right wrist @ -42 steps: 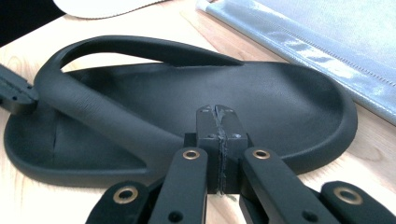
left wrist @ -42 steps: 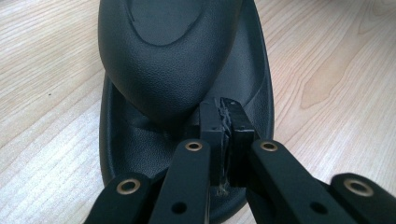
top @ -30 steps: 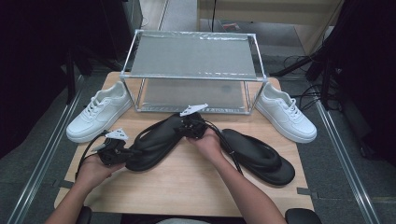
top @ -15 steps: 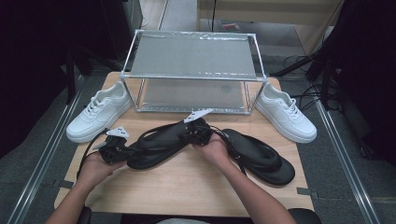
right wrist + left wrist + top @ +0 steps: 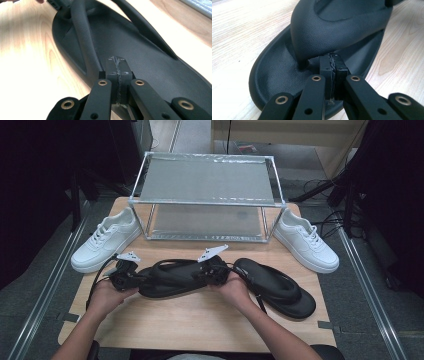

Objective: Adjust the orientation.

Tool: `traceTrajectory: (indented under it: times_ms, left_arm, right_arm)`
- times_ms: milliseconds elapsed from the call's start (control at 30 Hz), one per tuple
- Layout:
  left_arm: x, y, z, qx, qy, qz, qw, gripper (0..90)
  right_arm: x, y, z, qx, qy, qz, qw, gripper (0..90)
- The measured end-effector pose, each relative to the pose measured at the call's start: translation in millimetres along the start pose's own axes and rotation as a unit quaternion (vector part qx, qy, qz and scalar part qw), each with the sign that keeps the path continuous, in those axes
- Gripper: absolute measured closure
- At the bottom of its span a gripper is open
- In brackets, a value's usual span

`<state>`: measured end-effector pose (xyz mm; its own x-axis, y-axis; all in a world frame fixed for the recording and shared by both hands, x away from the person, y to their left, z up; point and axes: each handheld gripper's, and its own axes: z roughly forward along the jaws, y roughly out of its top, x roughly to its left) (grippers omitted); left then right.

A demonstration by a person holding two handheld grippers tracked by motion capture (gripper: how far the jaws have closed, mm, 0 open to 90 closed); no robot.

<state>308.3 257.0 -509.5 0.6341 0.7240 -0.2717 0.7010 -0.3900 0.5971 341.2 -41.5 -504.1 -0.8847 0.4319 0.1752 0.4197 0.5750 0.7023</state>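
A white sneaker (image 5: 104, 241) lies at the far left of the wooden table (image 5: 200, 325), toe pointing near and left, just left of a metal-framed shelf rack (image 5: 207, 195) that stands at the far middle.

Near the rack, the left gripper (image 5: 134, 279) sits at the left end of a black sandal (image 5: 175, 279). In the left gripper view its jaws are pressed together, pad against pad, with their tips down on the footbed right beside the toe post, under the strap (image 5: 337, 30); nothing shows between the pads.

The sandal stretches left to right across the middle of the table, between the two hands.

The right gripper (image 5: 212, 270) is at the sandal's right end. In the right gripper view its jaws are also pressed together, and their tips rest on the footbed (image 5: 140, 55) just beside the strap's base, again with nothing seen between them.

Just right of that hand lies a second black sandal (image 5: 277, 287), angled toward the near right. Another white sneaker (image 5: 305, 242) lies at the far right, beside the rack.
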Motion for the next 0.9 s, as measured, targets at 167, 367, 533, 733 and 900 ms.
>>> traceTrajectory:
  times_ms: [167,367,533,733,900]
  left_arm:
    - [1.0,9.2,6.1,0.006,0.004,0.002,1.0000,89.8]
    - [3.4,19.4,13.6,0.005,-0.002,0.000,1.0000,89.9]
    - [5.4,30.0,23.0,0.007,-0.009,0.008,0.9999,89.9]
    - [7.5,44.4,37.0,0.013,-0.017,0.024,0.9995,90.0]
    - [3.0,54.1,47.6,0.015,-0.020,0.033,0.9991,90.0]
  right_arm:
    - [7.4,-5.3,-4.2,0.001,0.000,0.004,1.0000,90.0]
    - [15.8,-11.0,-7.0,0.001,0.008,0.009,0.9999,90.0]
    - [25.3,-13.0,-6.8,0.004,0.018,0.007,0.9998,90.0]
    - [35.8,-14.4,-3.5,-0.007,0.030,0.004,0.9995,90.0]
    - [41.6,-13.7,-0.2,-0.011,0.038,0.008,0.9992,90.0]
